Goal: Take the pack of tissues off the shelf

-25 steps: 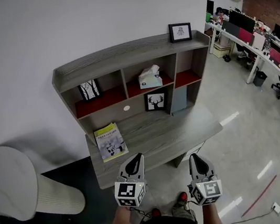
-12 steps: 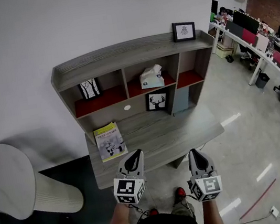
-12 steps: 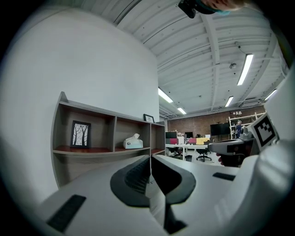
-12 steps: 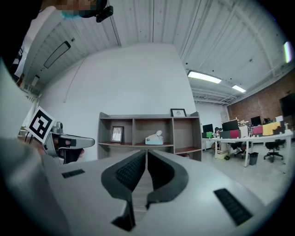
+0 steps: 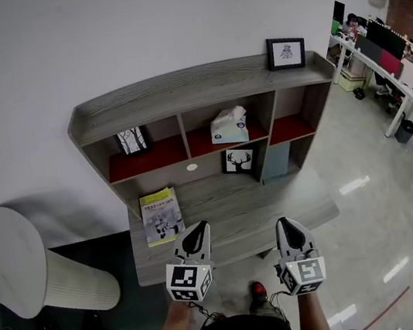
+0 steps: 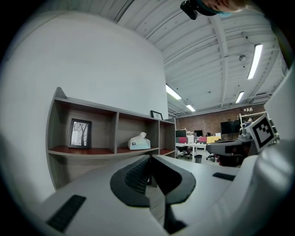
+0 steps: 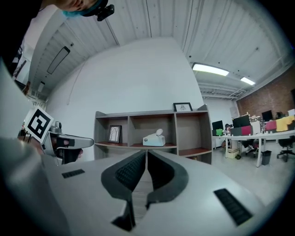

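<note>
The pack of tissues (image 5: 229, 126) is a pale blue-green box with a white tissue sticking up; it sits in the middle compartment of the grey wooden shelf (image 5: 179, 94). It also shows small and far off in the left gripper view, pack (image 6: 138, 143), and in the right gripper view, pack (image 7: 154, 139). My left gripper (image 5: 196, 236) and right gripper (image 5: 287, 227) are held side by side in front of the desk's near edge, well short of the shelf. Both are shut with nothing between their jaws.
A small framed tree picture (image 5: 133, 140) stands in the left compartment, a framed deer picture (image 5: 239, 160) under the middle one, another frame (image 5: 286, 52) on top. A booklet (image 5: 161, 216) lies on the desk (image 5: 230, 211). A white rounded chair back (image 5: 19, 262) is at left; office desks stand at far right.
The head view has shifted: shelf and desk now sit a little lower and more to the right in the frame. Both grippers stay shut and keep their places.
</note>
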The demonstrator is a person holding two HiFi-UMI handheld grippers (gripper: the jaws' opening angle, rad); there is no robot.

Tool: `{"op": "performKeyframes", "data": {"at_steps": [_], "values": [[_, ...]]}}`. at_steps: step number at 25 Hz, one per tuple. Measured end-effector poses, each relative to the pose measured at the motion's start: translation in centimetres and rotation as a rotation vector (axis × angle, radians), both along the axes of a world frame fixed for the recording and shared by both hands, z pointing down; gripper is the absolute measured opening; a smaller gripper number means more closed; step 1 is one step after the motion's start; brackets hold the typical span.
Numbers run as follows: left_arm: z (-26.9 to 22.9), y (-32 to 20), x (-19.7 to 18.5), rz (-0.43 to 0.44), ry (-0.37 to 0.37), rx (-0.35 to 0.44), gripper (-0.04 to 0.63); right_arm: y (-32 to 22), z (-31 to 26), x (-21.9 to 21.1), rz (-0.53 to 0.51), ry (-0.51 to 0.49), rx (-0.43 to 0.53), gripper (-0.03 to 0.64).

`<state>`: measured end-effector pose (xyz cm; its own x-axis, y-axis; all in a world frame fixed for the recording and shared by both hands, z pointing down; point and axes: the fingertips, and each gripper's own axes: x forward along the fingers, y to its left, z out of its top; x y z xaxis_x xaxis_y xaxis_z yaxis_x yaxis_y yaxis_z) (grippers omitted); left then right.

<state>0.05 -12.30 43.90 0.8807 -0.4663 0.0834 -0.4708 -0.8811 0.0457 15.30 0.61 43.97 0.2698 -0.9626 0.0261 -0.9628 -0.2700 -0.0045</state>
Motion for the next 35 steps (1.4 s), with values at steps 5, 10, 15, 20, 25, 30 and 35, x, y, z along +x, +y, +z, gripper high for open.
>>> {"op": "performKeyframes", "data": {"at_steps": [5, 10, 15, 20, 25, 30, 35], "values": [[0.1, -1.9, 1.9, -0.077, -0.012, -0.007, 0.014, -2.8, 0.2, 3.1, -0.070, -0.006, 0.000, 0.038], [0.2, -3.2, 3.4, -0.152, -0.012, -0.015, 0.014, -5.2, 0.7, 5.4, -0.148, -0.003, -0.012, 0.038], [0.6, -4.0, 4.6, -0.219, -0.013, -0.014, 0.014, -7.5, 0.7, 7.7, -0.212, 0.002, -0.015, 0.038], [0.8, -5.2, 5.1, -0.301, -0.003, -0.011, 0.014, -9.9, 1.0, 8.9, -0.286, 0.015, -0.023, 0.037], [2.0, -5.9, 5.0, -0.377, -0.007, -0.032, 0.014, -12.9, 1.3, 10.1, -0.346, 0.029, -0.044, 0.038], [2.6, -6.6, 4.8, -0.430, -0.014, -0.048, 0.014, -16.3, 1.0, 11.6, -0.385, 0.036, -0.036, 0.038], [2.8, -7.2, 3.8, -0.481, -0.024, -0.058, 0.014, -19.6, -0.2, 13.0, -0.393, 0.030, -0.013, 0.053]]}}
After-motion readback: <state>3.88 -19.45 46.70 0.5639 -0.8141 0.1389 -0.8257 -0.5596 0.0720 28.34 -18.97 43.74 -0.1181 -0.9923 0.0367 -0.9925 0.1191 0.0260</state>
